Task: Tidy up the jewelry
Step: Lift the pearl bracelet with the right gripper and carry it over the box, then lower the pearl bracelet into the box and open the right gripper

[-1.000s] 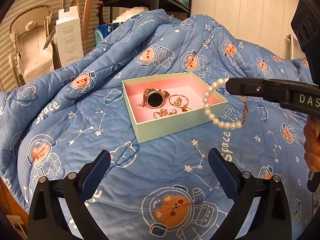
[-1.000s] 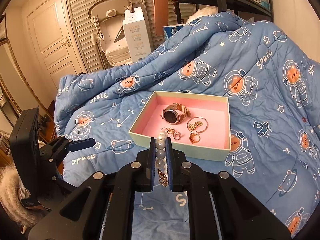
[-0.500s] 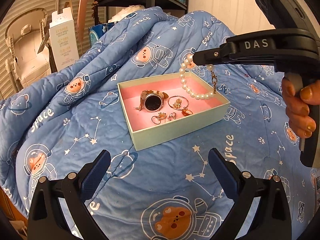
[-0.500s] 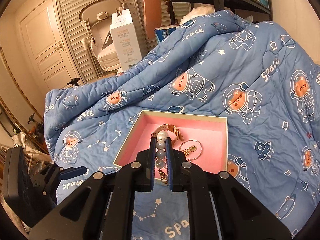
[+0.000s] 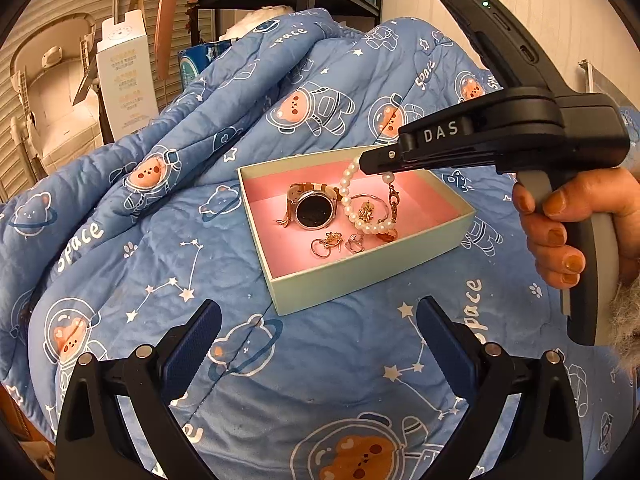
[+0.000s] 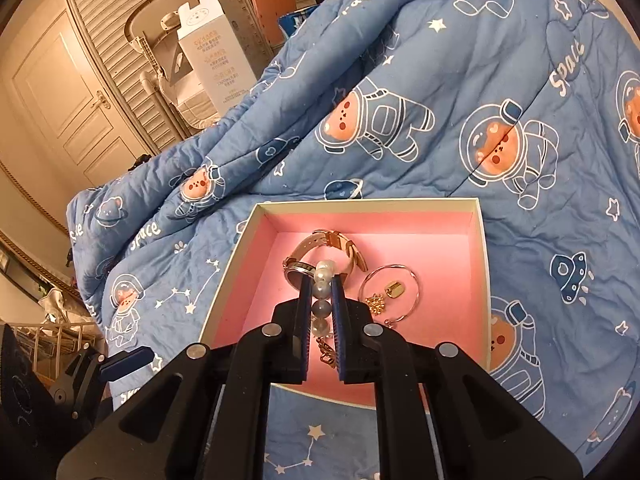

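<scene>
Right gripper [image 6: 321,292] tilted down over the pink-lined box [image 5: 280,284], clamped on pearl bracelet [image 5: 362,216] dangling inside by the watch [image 5: 314,210]. Left gripper [image 5: 318,328] jaws apart, empty, above the blanket [image 5: 160,260].

Right gripper [image 6: 321,304]: pads closed on a pearl bracelet [image 6: 322,280], over the near half of the box [image 6: 482,264].
Bracelet: pearls stacked between the pads, top ones just past the tips; a gold chain [image 6: 326,354] hangs below.
Box: pale outside, pink inside, open, on the quilt [image 6: 460,80].
Watch [image 6: 324,254]: in the box, partly behind the pearls; tan strap loops toward the far wall.
Bangle [image 6: 390,292]: right of the pads, with small gold charms inside its ring.
Quilt: blue, astronaut bears, stars, "Space" lettering.
Left gripper [image 6: 124,360]: lower left, dark; only one blue finger shows.
Background: white door [image 6: 60,100], slatted shutters, a white carton [image 6: 212,64].
</scene>
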